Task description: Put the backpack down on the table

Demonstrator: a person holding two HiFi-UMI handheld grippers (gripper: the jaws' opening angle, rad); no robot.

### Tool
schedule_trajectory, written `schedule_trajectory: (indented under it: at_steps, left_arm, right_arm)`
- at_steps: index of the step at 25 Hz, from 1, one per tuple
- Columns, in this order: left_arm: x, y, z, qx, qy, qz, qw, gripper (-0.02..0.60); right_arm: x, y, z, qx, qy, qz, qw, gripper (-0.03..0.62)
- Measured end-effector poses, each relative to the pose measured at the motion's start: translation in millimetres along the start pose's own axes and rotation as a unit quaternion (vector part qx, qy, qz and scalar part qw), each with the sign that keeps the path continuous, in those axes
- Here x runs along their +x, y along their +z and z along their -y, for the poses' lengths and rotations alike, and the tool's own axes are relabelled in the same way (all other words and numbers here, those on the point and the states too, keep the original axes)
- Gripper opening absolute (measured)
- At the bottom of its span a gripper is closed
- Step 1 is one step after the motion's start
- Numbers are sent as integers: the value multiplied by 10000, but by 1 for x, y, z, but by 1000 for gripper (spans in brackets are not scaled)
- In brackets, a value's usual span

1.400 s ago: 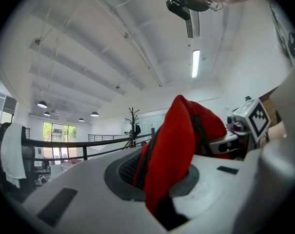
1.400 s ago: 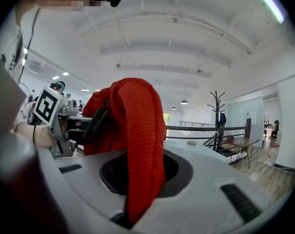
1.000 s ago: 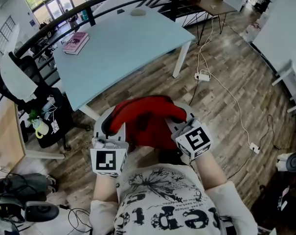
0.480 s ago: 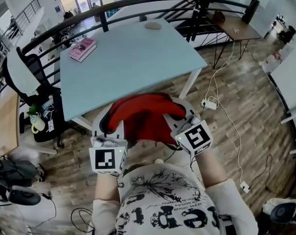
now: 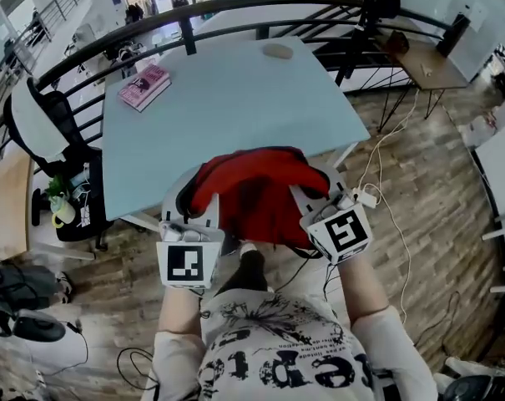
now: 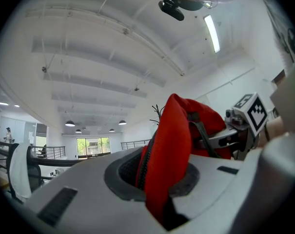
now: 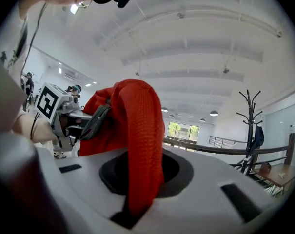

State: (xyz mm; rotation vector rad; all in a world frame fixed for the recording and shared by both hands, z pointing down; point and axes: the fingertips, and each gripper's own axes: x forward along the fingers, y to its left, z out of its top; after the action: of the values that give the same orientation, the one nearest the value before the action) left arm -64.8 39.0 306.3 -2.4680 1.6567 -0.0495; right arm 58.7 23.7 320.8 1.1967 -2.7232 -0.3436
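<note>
A red backpack hangs in the air between my two grippers, its far side over the near edge of the pale blue table. My left gripper is shut on the bag's left side; in the left gripper view red fabric and a black zipper run between the jaws. My right gripper is shut on the bag's right side, and the right gripper view shows a red fold pinched between its jaws. A grey strap shows near the other gripper.
A pink book lies at the table's far left and a small grey oval object at its far edge. A black railing runs behind the table. An office chair stands left, and cables trail on the wooden floor at right.
Both grippers have carried the backpack forward to the table. The table's near edge, well ahead of the bag a second ago, now lies under the bag's far side.
</note>
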Motion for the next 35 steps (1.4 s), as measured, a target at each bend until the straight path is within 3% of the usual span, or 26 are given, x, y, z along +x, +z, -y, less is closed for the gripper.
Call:
schedule_trajectory:
  at_steps: [7,15,27,32,35]
  left_arm:
    - [67,25,-54,242,88,358,9990,43]
    - [134,10,-121,282,194,422,9985,43]
    - [252,4,-176,515,806,311,9949,43]
    - [329,2,-188,489,1094,263,9924,43]
    - [368,-3,-203,717,1192,263,9899,43]
  right_arm:
    - [72,32,52,-32,-2,338,9994,28]
    - [166,24,86,63,93,469,9988,28]
    - [285,8,176,192,780,649,9947,28]
    - [334,-3,242,201,1087,688,9915,28]
    - [372,-9,272,193,1255,720,9893,28]
